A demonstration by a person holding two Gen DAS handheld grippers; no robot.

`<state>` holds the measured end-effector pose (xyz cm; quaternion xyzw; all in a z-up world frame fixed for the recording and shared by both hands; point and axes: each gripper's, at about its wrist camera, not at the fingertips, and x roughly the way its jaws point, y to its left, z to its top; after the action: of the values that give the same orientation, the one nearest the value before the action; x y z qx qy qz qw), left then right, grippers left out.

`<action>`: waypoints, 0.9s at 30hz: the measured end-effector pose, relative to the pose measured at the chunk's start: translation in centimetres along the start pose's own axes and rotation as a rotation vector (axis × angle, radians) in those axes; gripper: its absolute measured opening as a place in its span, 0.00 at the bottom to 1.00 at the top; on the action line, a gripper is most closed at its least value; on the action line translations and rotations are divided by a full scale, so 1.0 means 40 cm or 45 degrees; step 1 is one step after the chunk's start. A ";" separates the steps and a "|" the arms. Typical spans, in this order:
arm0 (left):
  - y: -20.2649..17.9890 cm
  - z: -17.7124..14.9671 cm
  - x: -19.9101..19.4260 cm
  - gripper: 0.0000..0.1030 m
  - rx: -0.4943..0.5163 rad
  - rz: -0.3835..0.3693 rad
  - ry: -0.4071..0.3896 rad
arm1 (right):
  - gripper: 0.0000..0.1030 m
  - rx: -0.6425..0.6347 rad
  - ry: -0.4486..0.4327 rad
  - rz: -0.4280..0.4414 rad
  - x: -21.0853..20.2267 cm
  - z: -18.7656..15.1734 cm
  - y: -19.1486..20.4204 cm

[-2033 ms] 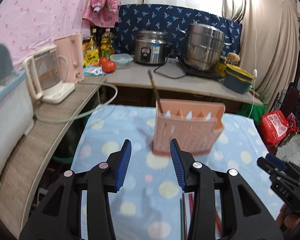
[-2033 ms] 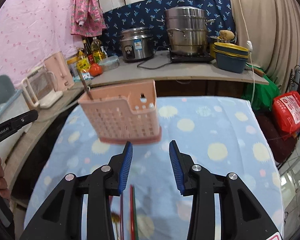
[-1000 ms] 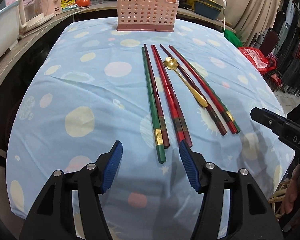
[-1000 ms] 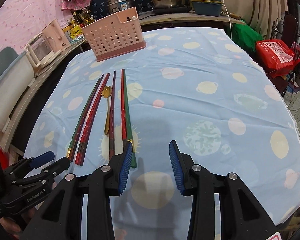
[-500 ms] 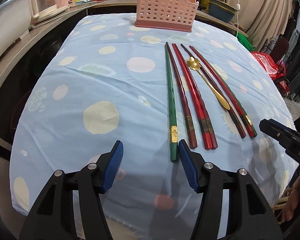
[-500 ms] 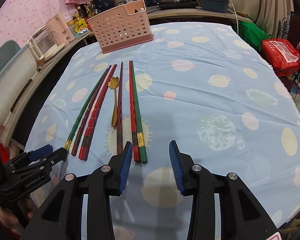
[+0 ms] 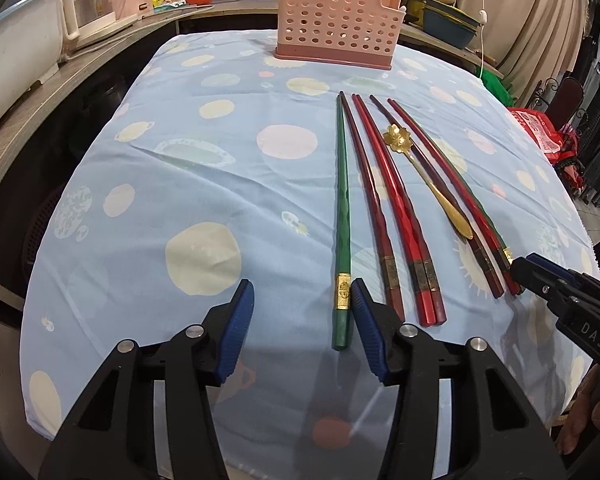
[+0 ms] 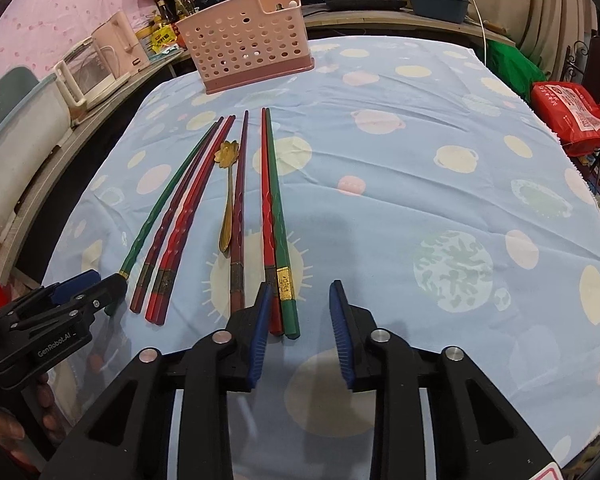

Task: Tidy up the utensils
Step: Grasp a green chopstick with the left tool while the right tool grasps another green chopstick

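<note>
Several red and green chopsticks lie side by side on the blue dotted tablecloth [image 7: 204, 184], with a gold flower-headed spoon [image 7: 424, 172] among them. A pink perforated utensil holder [image 7: 338, 40] stands at the table's far end, also in the right wrist view [image 8: 248, 56]. My left gripper [image 7: 302, 320] is open, low over the near end of the leftmost green chopstick [image 7: 342, 216], which lies just inside its right finger. My right gripper [image 8: 298, 320] is open over the near ends of a red and green pair [image 8: 274, 220]. Each gripper shows in the other's view.
A counter behind the table holds a rice cooker, steel pots and stacked bowls [image 8: 436, 4]. A side shelf at the left carries kettles [image 8: 88, 68] and a white appliance. A red bag [image 8: 568, 116] sits off the table's right edge.
Both grippers have moved forward and lower toward the near ends of the chopsticks. Two seconds ago they were up close to the pink holder. Both stayed open.
</note>
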<state>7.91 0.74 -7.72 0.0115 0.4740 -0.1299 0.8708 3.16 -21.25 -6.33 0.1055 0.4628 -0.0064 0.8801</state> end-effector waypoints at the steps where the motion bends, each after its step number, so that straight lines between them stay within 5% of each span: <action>1: 0.000 0.002 0.002 0.47 0.001 0.001 0.000 | 0.26 0.000 -0.001 0.001 0.001 0.000 0.000; 27: -0.001 0.012 0.008 0.47 0.002 0.002 0.000 | 0.20 0.007 0.009 0.029 0.010 0.010 -0.008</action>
<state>8.46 0.56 -7.73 0.0126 0.4740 -0.1297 0.8709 3.68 -21.62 -6.51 0.1131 0.4645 0.0029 0.8783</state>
